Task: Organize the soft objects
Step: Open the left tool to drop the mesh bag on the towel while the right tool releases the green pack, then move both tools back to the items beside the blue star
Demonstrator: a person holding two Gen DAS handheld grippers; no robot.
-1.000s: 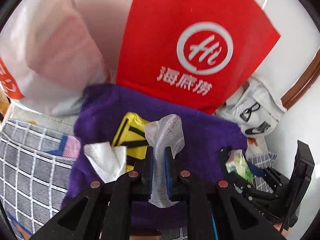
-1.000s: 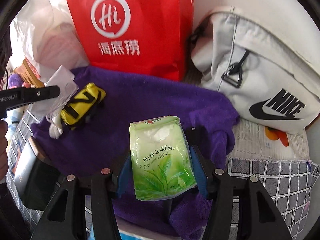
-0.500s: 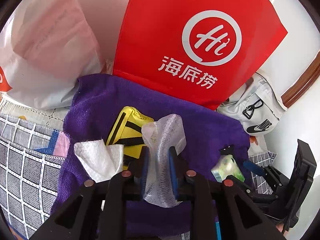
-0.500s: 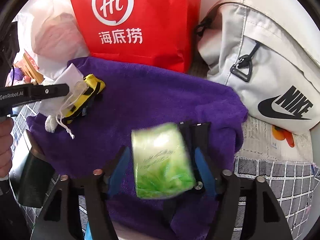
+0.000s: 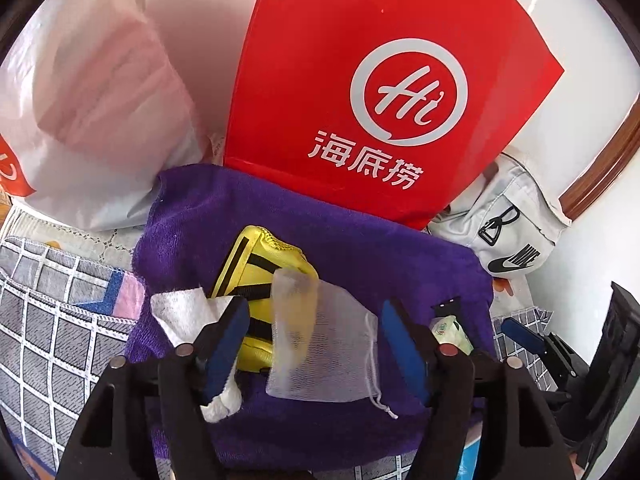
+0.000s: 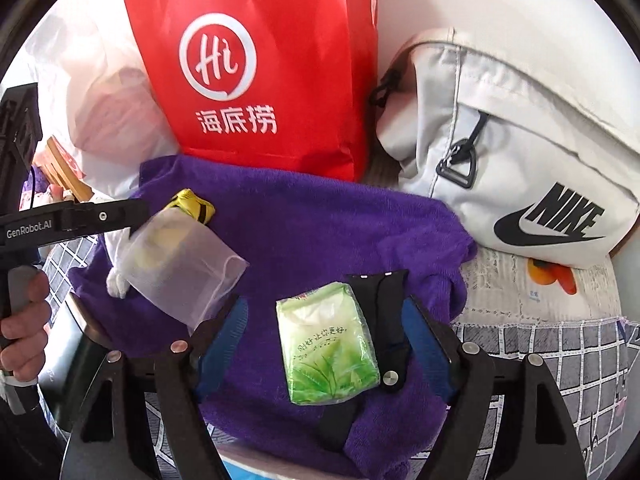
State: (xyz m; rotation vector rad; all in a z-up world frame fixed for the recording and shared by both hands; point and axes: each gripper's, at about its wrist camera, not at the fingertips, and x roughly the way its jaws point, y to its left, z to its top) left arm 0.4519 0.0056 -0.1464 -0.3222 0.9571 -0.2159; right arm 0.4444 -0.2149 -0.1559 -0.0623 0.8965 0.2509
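A purple towel [image 5: 380,248] lies spread out in front of me. My left gripper [image 5: 314,320] is opening, and a white mesh drawstring pouch [image 5: 324,344] sits loose between its blue pads, which do not touch it. The pouch partly covers a yellow and black pouch [image 5: 256,264], and a white tissue [image 5: 180,316] lies by the left finger. My right gripper [image 6: 324,312] is also opening. A green tissue pack [image 6: 328,344] lies flat on the towel [image 6: 320,224] between its pads, free of them. The mesh pouch [image 6: 180,268] shows at the left of the right wrist view.
A red paper bag [image 5: 380,80] stands behind the towel, with a white plastic bag [image 5: 100,100] to its left and a grey Nike bag [image 6: 520,140] to its right. A black strap [image 6: 384,320] lies beside the tissue pack. Grey checked cloth [image 5: 48,320] covers the surface. A hand [image 6: 24,320] holds the left gripper.
The left jaws spread and let go of the mesh pouch, which dropped onto the towel. The right jaws widened and the green tissue pack fell flat between them.
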